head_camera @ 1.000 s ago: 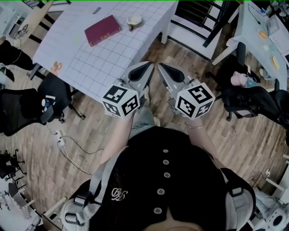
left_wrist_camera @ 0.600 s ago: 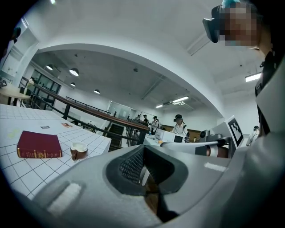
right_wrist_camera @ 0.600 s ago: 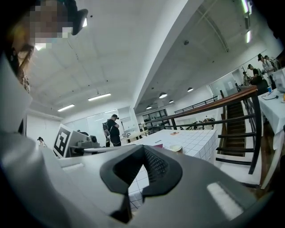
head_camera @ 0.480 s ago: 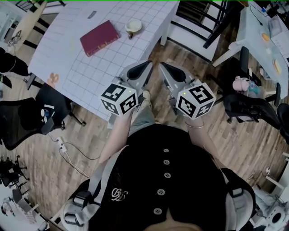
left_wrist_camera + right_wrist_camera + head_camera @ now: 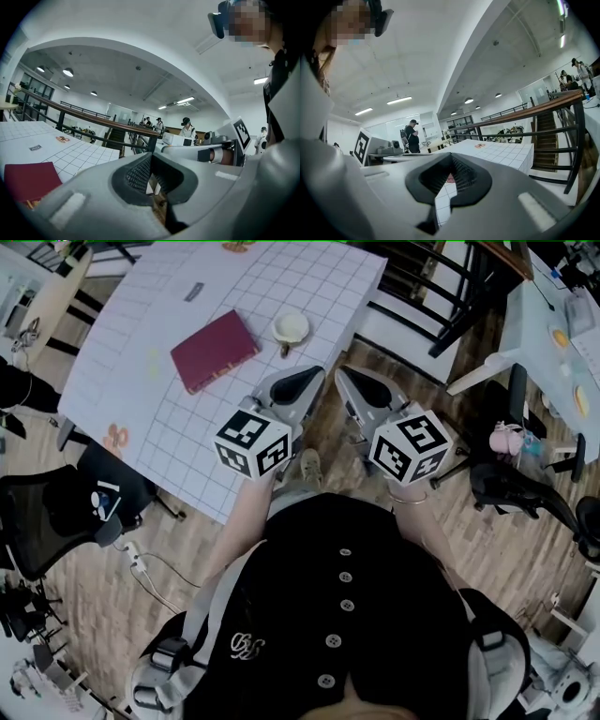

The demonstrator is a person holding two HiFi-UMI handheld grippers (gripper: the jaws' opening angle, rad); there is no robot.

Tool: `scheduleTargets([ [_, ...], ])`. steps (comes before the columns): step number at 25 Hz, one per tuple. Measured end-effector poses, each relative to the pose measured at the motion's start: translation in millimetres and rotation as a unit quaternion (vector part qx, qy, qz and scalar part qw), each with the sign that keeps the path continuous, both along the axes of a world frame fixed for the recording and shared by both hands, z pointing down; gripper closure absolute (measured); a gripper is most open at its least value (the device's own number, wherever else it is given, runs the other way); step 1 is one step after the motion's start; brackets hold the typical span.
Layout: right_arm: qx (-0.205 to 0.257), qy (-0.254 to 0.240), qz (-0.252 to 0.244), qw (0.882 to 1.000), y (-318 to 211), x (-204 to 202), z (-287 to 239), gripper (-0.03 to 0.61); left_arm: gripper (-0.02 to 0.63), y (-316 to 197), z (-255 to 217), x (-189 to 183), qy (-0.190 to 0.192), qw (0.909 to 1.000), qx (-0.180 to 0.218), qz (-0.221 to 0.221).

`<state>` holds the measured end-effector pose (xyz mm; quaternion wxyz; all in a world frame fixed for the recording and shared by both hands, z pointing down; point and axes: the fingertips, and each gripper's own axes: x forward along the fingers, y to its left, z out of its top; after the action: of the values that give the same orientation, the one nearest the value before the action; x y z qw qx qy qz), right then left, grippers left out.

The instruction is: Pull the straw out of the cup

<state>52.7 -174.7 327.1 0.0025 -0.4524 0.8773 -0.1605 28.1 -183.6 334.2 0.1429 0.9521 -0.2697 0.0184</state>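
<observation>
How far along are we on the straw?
Done: nothing; the cup sits untouched on the table. In hand: nothing; left gripper and right gripper are shut, empty, short of the cup. Left: reach the cup, grip its straw (too small to make out here), pull it out.

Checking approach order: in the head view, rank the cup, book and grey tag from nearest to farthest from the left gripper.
1. Cup, just ahead of the left gripper.
2. Book, to the cup's left.
3. Grey tag, farthest, beyond the book.

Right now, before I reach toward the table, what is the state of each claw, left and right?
Left claw: closed, holding nothing.
Right claw: closed, holding nothing.
</observation>
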Motion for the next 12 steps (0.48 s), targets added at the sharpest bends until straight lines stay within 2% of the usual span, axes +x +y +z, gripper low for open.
scheduleTargets([
  [8, -0.010, 0.003, 0.017, 1.000, -49.6, -4.7, 5.5, 0.578, 0.618, -52.0, 4.5, -11.5, -0.015, 0.9999, 0.007, 0.001],
  [12, -0.019, -0.007, 0.019, 1.000, -64.7, -8.0, 8.0, 0.578, 0.618, -65.7, 4.1, -14.0, 0.005, 1.0000, 0.007, 0.005],
])
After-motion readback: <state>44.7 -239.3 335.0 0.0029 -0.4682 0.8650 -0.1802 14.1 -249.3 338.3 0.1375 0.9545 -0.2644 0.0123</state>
